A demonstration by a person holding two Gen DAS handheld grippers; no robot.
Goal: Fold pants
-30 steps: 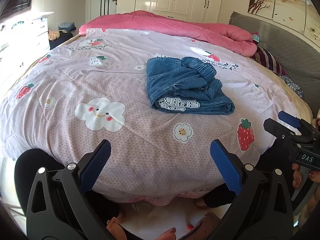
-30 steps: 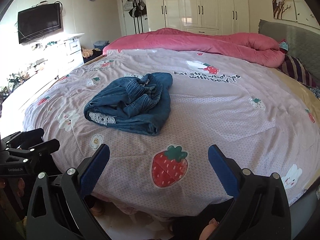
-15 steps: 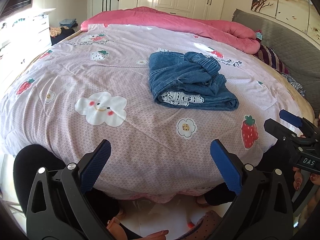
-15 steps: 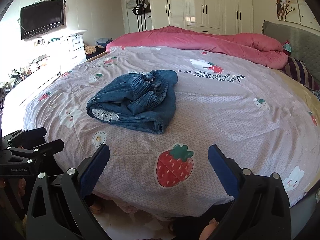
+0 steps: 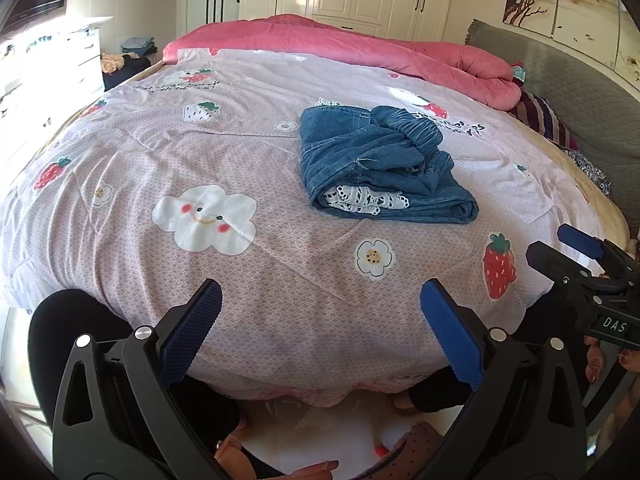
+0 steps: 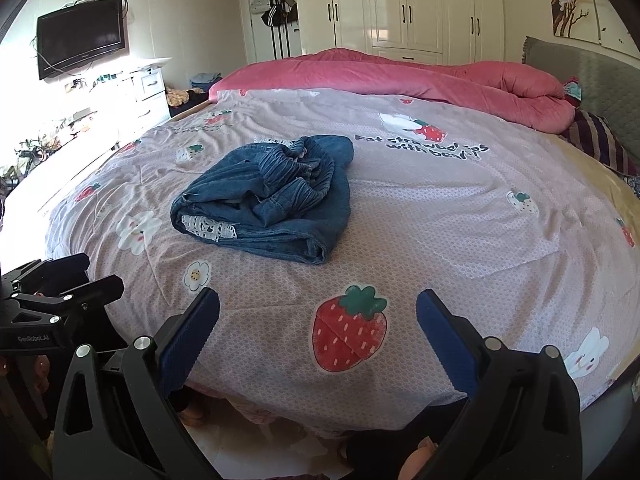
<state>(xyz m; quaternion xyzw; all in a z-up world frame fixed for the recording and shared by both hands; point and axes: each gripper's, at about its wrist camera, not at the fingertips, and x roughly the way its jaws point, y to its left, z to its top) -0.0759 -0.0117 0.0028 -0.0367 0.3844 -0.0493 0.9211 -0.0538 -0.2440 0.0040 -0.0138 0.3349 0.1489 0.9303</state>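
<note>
A pair of blue denim pants (image 5: 376, 164) with white lace trim lies in a folded bundle on the pink printed bedspread (image 5: 200, 152). It also shows in the right wrist view (image 6: 272, 200). My left gripper (image 5: 320, 312) is open and empty at the bed's near edge, well short of the pants. My right gripper (image 6: 318, 320) is open and empty over the near edge, right of the pants. The right gripper shows at the right of the left wrist view (image 5: 580, 256). The left gripper shows at the left of the right wrist view (image 6: 60, 284).
A rolled pink duvet (image 6: 400, 80) lies across the far side of the bed. A grey headboard (image 5: 580, 96) and striped pillow (image 6: 600, 144) are at the right. White drawers (image 6: 148, 96) and a wall TV (image 6: 80, 40) stand at the left. My feet are on the floor below.
Both grippers have moved a little forward toward the bed, so the pants look slightly nearer. Both jaws stay open. The pants have not moved.
</note>
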